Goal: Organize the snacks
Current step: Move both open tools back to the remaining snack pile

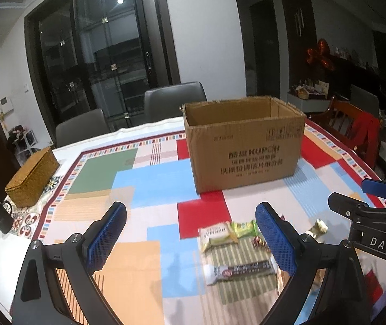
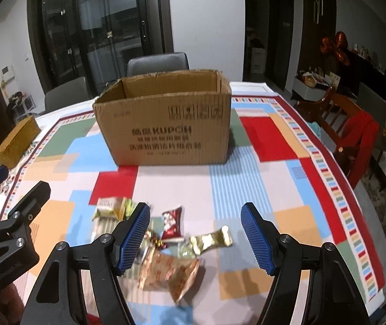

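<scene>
Blue-padded and spread wide, the right tool [image 2: 195, 233] hangs over the snacks with nothing between its pads. Below it lie an orange-printed packet [image 2: 171, 276], a gold wrapper [image 2: 211, 239] and a red packet [image 2: 172, 222], all loose on the desk [image 2: 287, 184]. The left tool [image 1: 191, 237] is open too and holds nothing; just ahead of its right pad lie a long dark bar [image 1: 240, 269], a cream biscuit pack [image 1: 216, 235] and a green packet [image 1: 244, 227]. All the snacks lie in one cluster near the desk's front edge, on the patchwork cloth. Farther back stands an open cardboard box [image 2: 165, 124], well apart from the snacks. A woven box [image 1: 31, 177] sits at the far left edge, with grey chairs [image 1: 175, 100] behind the desk.
</scene>
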The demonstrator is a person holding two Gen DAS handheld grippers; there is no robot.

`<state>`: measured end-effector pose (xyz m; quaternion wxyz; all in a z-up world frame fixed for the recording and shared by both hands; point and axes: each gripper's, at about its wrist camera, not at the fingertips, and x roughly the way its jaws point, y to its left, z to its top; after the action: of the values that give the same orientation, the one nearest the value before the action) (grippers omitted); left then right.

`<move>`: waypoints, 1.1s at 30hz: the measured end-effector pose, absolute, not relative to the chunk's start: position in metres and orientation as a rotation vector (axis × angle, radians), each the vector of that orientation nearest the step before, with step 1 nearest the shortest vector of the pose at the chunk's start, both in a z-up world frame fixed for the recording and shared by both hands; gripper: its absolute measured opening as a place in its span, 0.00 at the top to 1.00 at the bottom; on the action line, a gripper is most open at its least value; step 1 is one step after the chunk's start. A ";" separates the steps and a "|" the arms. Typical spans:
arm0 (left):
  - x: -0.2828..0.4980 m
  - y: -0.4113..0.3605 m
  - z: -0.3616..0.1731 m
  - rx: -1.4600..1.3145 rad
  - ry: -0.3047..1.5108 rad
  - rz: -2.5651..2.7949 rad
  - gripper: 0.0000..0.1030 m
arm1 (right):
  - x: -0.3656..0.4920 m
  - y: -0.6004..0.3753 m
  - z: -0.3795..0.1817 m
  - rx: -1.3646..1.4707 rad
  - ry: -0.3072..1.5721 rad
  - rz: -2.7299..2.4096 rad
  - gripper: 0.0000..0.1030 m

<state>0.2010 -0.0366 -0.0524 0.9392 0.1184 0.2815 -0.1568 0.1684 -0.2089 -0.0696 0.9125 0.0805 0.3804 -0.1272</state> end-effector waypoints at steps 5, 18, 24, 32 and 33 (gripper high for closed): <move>0.197 -0.033 -0.066 0.251 0.586 -0.341 0.05 | 0.161 -0.204 -0.083 0.181 0.813 -0.275 0.31; 0.199 -0.034 -0.113 0.309 0.653 -0.422 0.05 | 0.157 -0.192 -0.127 0.210 0.916 -0.266 0.31; 0.202 -0.038 -0.135 0.373 0.688 -0.499 0.06 | 0.162 -0.187 -0.145 0.220 0.963 -0.256 0.32; 0.212 -0.052 -0.155 0.442 0.720 -0.595 0.09 | 0.170 -0.191 -0.163 0.253 1.008 -0.248 0.39; 0.213 -0.056 -0.158 0.452 0.728 -0.606 0.11 | 0.170 -0.192 -0.164 0.257 1.011 -0.245 0.40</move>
<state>0.2134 -0.0555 -0.1582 0.8654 0.2156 0.3476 -0.2895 0.1703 -0.1915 -0.1641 0.8600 0.1226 0.4815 -0.1169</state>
